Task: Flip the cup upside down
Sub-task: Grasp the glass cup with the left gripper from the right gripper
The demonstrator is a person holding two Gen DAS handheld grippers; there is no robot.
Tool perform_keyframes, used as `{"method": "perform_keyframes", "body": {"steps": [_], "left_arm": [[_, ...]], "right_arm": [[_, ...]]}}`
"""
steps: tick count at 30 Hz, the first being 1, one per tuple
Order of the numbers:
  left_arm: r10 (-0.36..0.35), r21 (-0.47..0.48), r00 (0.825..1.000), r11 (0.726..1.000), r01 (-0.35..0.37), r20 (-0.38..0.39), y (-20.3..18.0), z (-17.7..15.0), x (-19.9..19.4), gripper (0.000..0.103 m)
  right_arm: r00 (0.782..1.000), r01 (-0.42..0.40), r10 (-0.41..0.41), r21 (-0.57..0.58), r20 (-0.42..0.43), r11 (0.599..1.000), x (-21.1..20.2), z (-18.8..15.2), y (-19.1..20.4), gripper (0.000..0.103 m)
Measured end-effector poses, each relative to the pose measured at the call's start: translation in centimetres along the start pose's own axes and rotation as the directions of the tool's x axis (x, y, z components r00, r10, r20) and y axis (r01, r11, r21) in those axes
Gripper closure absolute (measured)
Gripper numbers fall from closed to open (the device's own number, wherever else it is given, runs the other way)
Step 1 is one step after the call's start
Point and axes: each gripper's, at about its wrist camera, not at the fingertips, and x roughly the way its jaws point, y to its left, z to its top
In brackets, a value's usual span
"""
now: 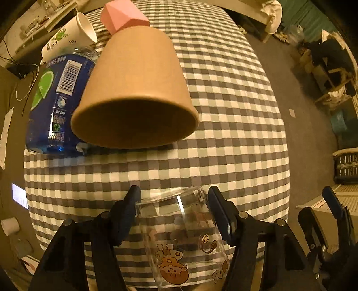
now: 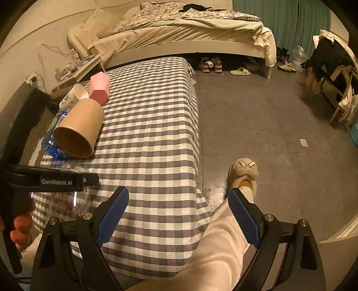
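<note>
A clear glass cup [image 1: 181,237] with cartoon stickers sits between the fingers of my left gripper [image 1: 174,201], base pointing away and the stickers upside down, over the near edge of the checkered table [image 1: 223,134]. The jaws are closed on its sides. The cup also shows faintly in the right wrist view [image 2: 67,201], under the left gripper's body [image 2: 51,179]. My right gripper [image 2: 179,215] is open and empty, held over the table's near right corner and the person's leg.
A brown paper cup [image 1: 136,89] lies on its side against a blue bottle [image 1: 56,100]. A white printed cup [image 1: 69,35] and a pink box [image 1: 123,15] lie behind. Floor, a bed [image 2: 179,33], shoes and a chair are to the right.
</note>
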Motion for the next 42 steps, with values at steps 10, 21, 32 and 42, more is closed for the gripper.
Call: {"method": "perform_keyframes", "body": {"steps": [10,21,32,42], "left_arm": [[-0.043,0.048,0.990,0.998,0.036,0.137,1.2,-0.7,-4.5,0.040],[0.017,0.109,0.921,0.992,-0.064,0.390,0.4,-2.6,-7.5,0.041],[0.036,0.144,0.879,0.982,-0.118,0.476,-0.5,-3.6,-6.5,0.042],[-0.011,0.146,0.883,0.987,-0.065,0.469,0.0,-2.9,-6.0,0.042]], "right_arm": [[1.000,0.019,-0.019,-0.004,0.018,1.000,-0.6,0.5,0.8,0.012],[0.999,0.041,-0.040,-0.043,0.015,0.998,-2.0,-1.2,3.0,0.012],[0.998,0.067,-0.065,-0.061,0.021,0.996,-2.7,-1.1,3.4,0.012],[0.997,0.072,-0.071,-0.060,0.010,0.996,-2.6,-1.2,3.4,0.012]]}}
